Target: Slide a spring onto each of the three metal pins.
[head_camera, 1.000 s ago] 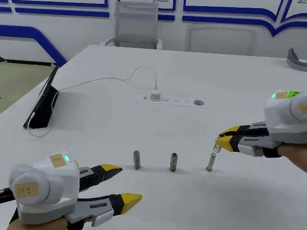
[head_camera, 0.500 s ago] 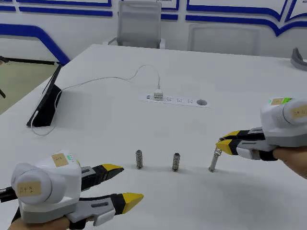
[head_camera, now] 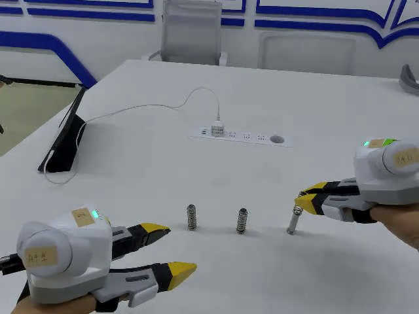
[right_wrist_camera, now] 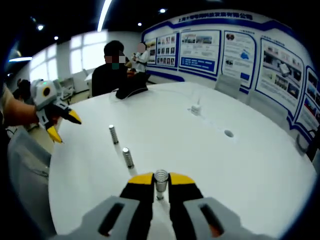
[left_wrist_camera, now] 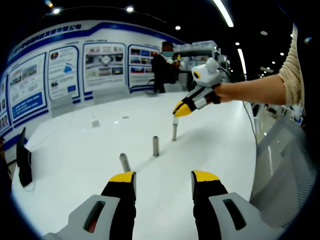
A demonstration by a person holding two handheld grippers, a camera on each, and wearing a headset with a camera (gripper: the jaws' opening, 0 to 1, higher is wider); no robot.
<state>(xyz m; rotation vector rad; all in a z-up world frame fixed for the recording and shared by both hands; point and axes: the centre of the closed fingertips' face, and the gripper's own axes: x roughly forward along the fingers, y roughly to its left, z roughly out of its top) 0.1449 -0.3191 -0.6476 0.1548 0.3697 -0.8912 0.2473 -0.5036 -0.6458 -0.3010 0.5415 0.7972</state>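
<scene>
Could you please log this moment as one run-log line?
right gripper shut on spring at third pin | left gripper open | left pin, middle pin sprung
</scene>
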